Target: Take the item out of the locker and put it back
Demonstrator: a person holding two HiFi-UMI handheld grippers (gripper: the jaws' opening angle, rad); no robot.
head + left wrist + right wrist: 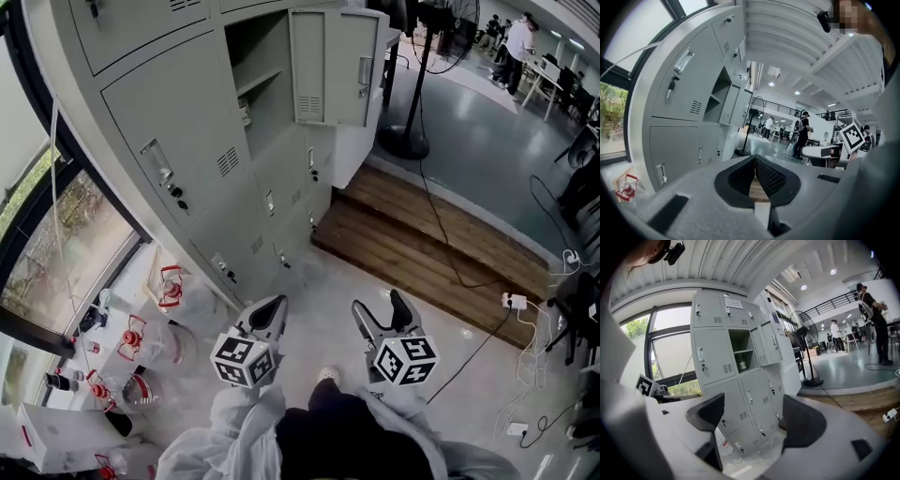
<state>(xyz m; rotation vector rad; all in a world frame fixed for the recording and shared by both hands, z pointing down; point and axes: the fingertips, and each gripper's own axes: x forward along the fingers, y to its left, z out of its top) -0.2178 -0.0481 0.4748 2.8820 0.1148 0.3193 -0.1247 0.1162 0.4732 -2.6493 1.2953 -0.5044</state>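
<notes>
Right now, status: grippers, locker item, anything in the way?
Left gripper shut, empty; right gripper open, empty. Small item inside open grey metal locker, below its shelf. Door wide open.

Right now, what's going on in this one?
A person stands facing a bank of grey lockers with a gripper in each hand, both held low and short of the lockers. One locker is open, its door swung out, and a small item sits inside on the lower level. The left gripper is shut with nothing in it. The right gripper is open and empty. Nothing is being handled at this moment.
</notes>
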